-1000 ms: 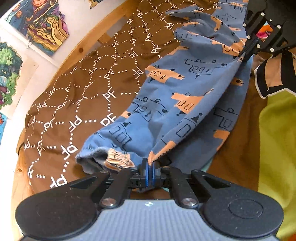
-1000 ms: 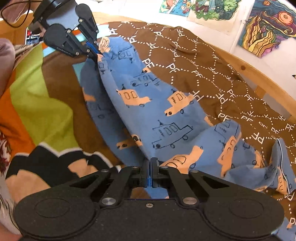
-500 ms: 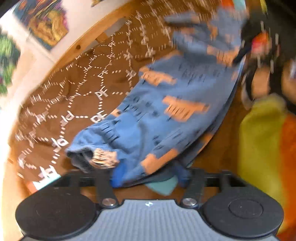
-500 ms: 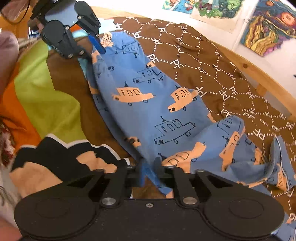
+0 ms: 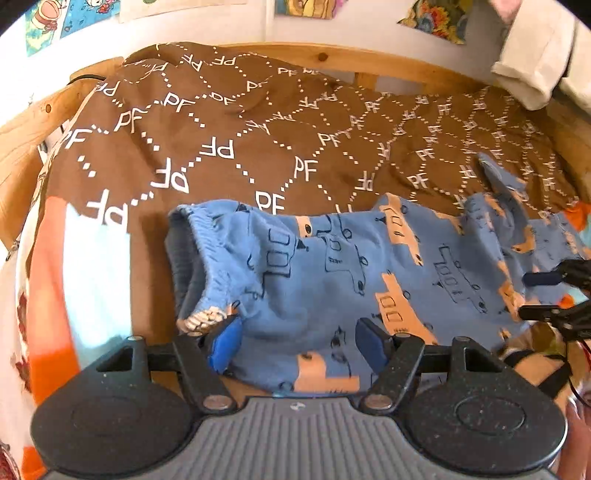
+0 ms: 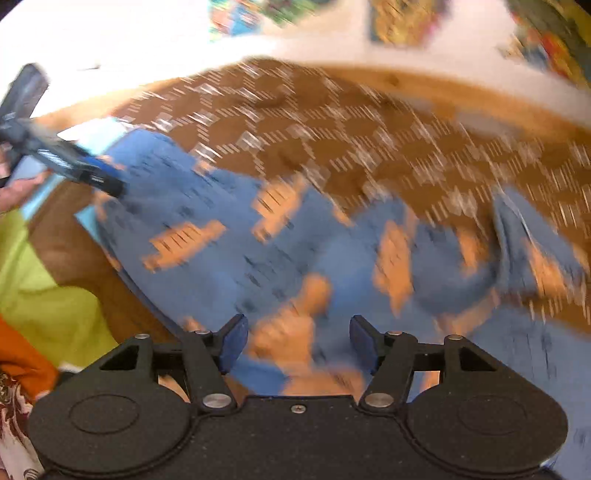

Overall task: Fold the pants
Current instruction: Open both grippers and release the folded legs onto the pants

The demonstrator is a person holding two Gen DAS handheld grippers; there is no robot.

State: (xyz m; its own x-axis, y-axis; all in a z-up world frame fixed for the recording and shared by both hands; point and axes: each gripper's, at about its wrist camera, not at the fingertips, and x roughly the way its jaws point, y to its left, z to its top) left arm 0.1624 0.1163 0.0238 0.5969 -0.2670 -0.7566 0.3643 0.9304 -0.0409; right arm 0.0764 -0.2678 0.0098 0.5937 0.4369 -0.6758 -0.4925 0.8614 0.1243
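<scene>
Across the bed, the pants (image 5: 343, 280) lie stretched out flat on a brown blanket (image 5: 229, 140) covered in white "PF" letters. They're blue with orange vehicle prints, waistband (image 5: 195, 266) at the left in the left wrist view, legs running off to the right where the fabric bunches up a bit.

Left claw (image 5: 299, 345) is released, jaws spread wide over the near edge of the pants by the waistband. Cloth sits between the blue pads (image 5: 225, 347) but they aren't pressing on it.

Right claw (image 6: 297, 343) is opening at this moment, with the pants' edge between the pads and nothing pinched. That view is badly smeared, so the fine detail is lost. It also shows up at the right edge of the left view (image 5: 546, 295), fingers apart over the leg end.

Under the blanket's near side there's a patchwork quilt (image 6: 44, 266) with green, orange and brown patches. A wooden bed frame (image 5: 332, 61) runs behind the blanket, and colourful drawings (image 5: 70, 14) hang on the white wall above it.
</scene>
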